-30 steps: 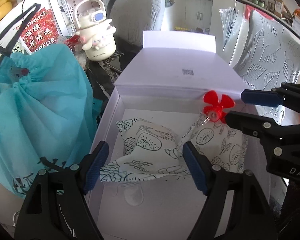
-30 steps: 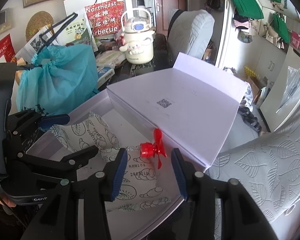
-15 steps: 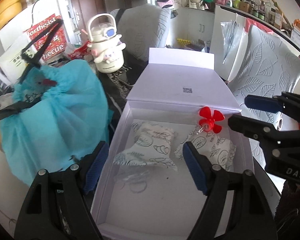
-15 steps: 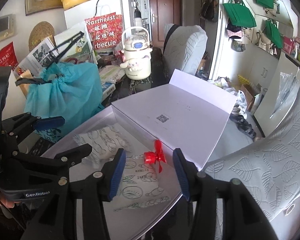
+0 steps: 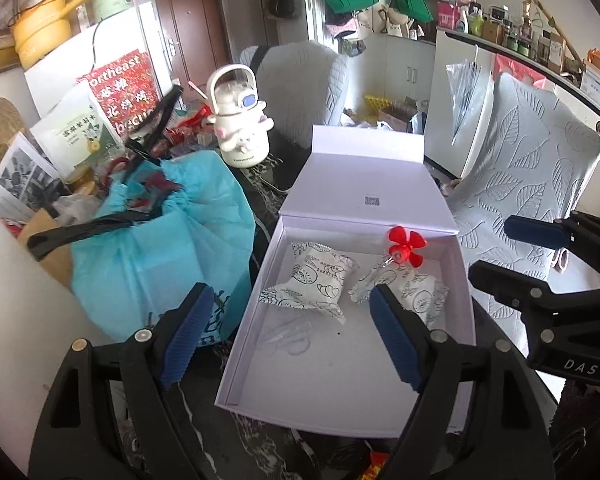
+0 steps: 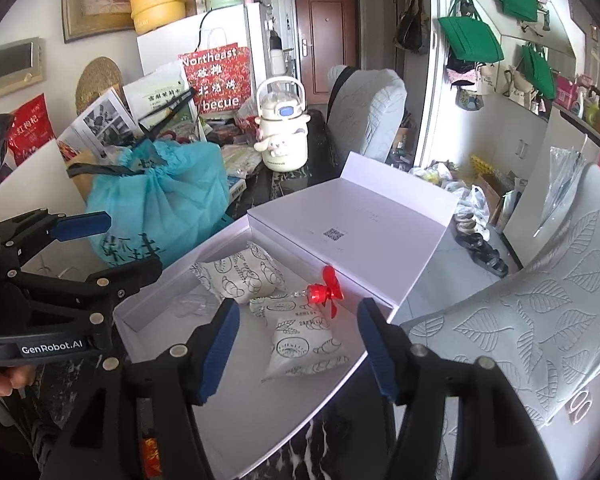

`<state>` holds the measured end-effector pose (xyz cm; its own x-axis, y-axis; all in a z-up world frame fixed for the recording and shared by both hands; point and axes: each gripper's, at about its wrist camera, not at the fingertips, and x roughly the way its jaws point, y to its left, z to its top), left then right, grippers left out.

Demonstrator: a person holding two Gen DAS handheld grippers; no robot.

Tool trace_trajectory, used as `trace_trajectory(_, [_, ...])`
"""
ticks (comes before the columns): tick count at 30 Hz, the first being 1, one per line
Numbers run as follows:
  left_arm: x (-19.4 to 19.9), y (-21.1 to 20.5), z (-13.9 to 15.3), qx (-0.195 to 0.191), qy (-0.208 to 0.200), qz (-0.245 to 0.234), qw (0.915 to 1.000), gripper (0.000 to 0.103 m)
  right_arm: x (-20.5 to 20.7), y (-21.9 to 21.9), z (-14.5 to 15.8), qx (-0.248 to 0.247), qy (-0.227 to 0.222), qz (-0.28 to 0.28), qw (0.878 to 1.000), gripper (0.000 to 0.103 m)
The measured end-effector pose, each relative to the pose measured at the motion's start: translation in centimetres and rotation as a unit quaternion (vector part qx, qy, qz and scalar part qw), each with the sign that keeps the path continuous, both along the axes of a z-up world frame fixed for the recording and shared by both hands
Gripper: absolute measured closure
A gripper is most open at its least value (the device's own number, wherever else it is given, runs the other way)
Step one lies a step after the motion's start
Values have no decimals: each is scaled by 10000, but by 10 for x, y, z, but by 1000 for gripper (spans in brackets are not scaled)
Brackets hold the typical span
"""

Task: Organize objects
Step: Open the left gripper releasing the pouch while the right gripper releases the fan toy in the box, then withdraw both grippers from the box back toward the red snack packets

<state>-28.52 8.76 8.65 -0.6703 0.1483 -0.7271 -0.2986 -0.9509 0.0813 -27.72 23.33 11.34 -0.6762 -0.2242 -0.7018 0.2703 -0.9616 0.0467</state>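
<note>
Left gripper (image 5: pixel 288 334): I read the jaws as spread wide, nothing between the blue pads (image 5: pixel 186 334); it hovers over the near end of the box.
Right gripper (image 6: pixel 298 350): I read the jaws as apart and holding nothing; it sits above the box's near corner.
White box (image 5: pixel 242 320): lid folded back flat at 12 o'clock, tray exposed, resting on a dark marbled tabletop (image 5: pixel 256 452).
Left packet (image 5: pixel 314 284): white printed snack pouch, lying in the far half of the tray at 11 o'clock from tray centre.
Right packet (image 5: pixel 418 294): matching pouch just beside the first, at 1 o'clock from tray centre; the left gripper's right pad partly covers it in my left view.
Red fan (image 5: pixel 404 246): small propeller toy at the tray's far wall, over the right packet's far end.
Clear item (image 5: pixel 290 334): transparent, on the tray floor nearer me than the left packet; I cannot identify it.
Teal bag (image 5: pixel 160 248): drawstring sack at 9 o'clock of the box, just beside it.
Kettle (image 5: pixel 240 120): white cartoon-dog jug at 11 o'clock, well apart from the box.
</note>
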Motion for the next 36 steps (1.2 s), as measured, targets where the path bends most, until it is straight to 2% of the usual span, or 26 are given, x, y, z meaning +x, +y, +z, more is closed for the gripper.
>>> trace_trajectory(9, [36, -8, 26, 57, 208, 30, 9998, 21, 40, -3, 25, 4, 205, -28, 9998, 36])
trace_trajectory(17, [69, -22, 40, 61, 382, 93, 9992, 16, 72, -11, 36, -62, 305, -6, 9995, 34])
trace_trajectory(26, [106, -38, 36, 153, 333, 213, 9991, 15, 112, -20, 36, -95, 361, 27, 9993, 34])
trace_trajectory(30, [126, -43, 30, 223, 287, 239, 9991, 15, 130, -25, 28, -116, 304, 42, 9995, 33])
trace_trajectory(36, [153, -44, 13, 92, 140, 208, 9996, 15, 151, -31, 10, -65, 162, 62, 9998, 33])
